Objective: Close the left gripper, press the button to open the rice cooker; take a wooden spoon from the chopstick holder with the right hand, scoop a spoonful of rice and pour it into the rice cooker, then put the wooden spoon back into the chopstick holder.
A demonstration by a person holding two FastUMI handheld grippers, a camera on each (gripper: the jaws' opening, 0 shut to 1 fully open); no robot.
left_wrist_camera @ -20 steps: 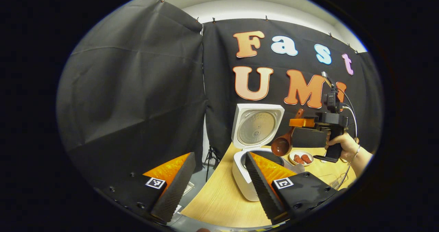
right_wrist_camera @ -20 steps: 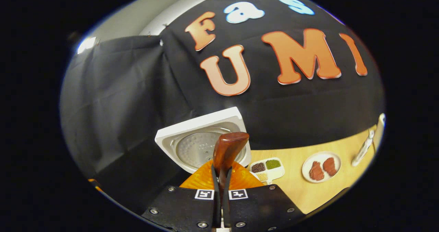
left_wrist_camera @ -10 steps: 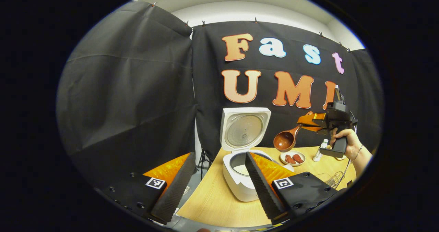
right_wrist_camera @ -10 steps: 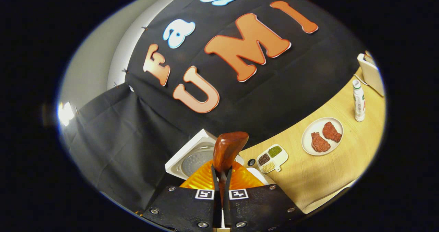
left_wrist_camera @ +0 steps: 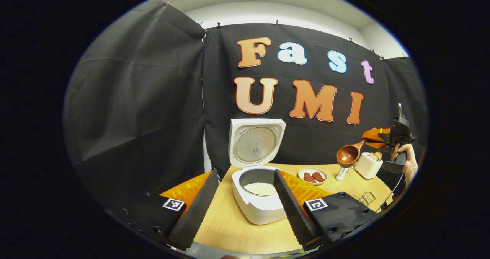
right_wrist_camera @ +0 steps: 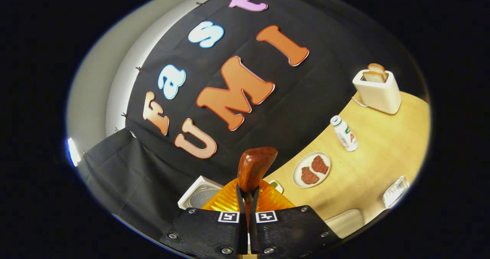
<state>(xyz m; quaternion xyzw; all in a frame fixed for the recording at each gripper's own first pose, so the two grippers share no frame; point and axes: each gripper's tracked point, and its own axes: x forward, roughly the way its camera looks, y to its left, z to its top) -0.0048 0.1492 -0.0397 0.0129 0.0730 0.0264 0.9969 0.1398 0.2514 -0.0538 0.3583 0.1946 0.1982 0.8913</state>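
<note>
The right gripper (right_wrist_camera: 247, 197) pinches the spoon (right_wrist_camera: 254, 167) by its handle, bowl ahead of the fingers, held in the air above the table (right_wrist_camera: 379, 155). Beyond it sit a plate (right_wrist_camera: 312, 169), bottle (right_wrist_camera: 344, 133) and toaster (right_wrist_camera: 377, 90). The left gripper (left_wrist_camera: 241, 209) hangs spread wide, the open cooker (left_wrist_camera: 256, 190) just ahead between its fingers, rice inside.
</note>
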